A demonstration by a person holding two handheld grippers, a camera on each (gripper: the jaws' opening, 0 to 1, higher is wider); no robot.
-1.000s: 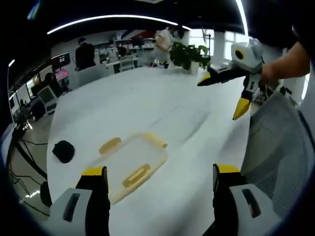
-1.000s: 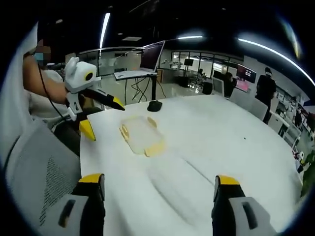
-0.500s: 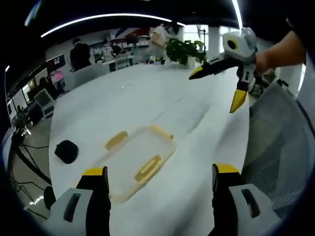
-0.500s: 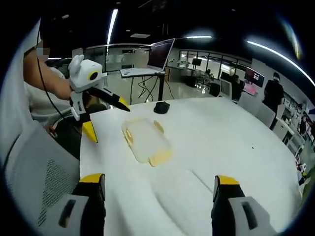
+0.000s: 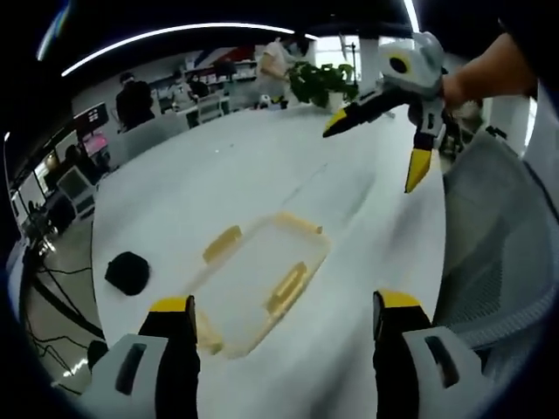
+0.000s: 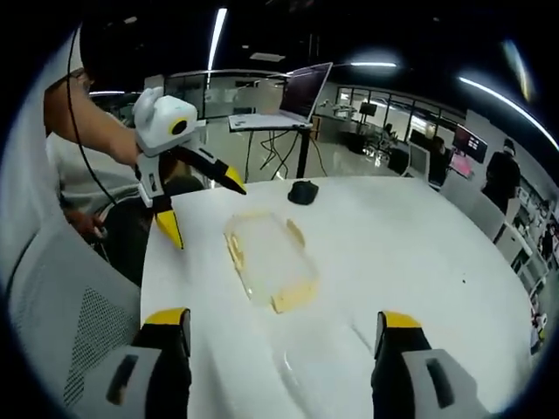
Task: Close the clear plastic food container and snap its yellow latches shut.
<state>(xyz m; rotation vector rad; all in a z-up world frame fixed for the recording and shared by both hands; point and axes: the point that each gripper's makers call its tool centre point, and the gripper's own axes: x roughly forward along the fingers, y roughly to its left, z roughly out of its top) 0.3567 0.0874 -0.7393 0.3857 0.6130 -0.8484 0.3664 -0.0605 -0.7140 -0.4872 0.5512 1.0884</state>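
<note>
A flat clear plastic food container (image 5: 262, 278) with yellow latches (image 5: 288, 288) along its sides lies on the white table (image 5: 218, 183). In the right gripper view the container (image 6: 269, 255) sits mid-table. My left gripper (image 5: 284, 304) is open, its jaws just short of the container's near end, and holds nothing. It comes into the right gripper view as the left gripper (image 6: 205, 211), jaws spread, above the table edge beside the container. My right gripper (image 6: 281, 319) is open and empty, a short way from the container. The right gripper (image 5: 374, 155) also hangs open over the table's far side.
A small black object (image 5: 128, 272) lies on the table beyond the container's end, seen again as the black object (image 6: 303, 192). A grey mesh chair (image 5: 498, 253) stands at the table edge. A laptop on a stand (image 6: 301, 92), a potted plant (image 5: 319, 83) and people are behind.
Both grippers have come closer to the container, which now looks larger in each view. The container itself has stayed where it was. Both grippers stayed open.
</note>
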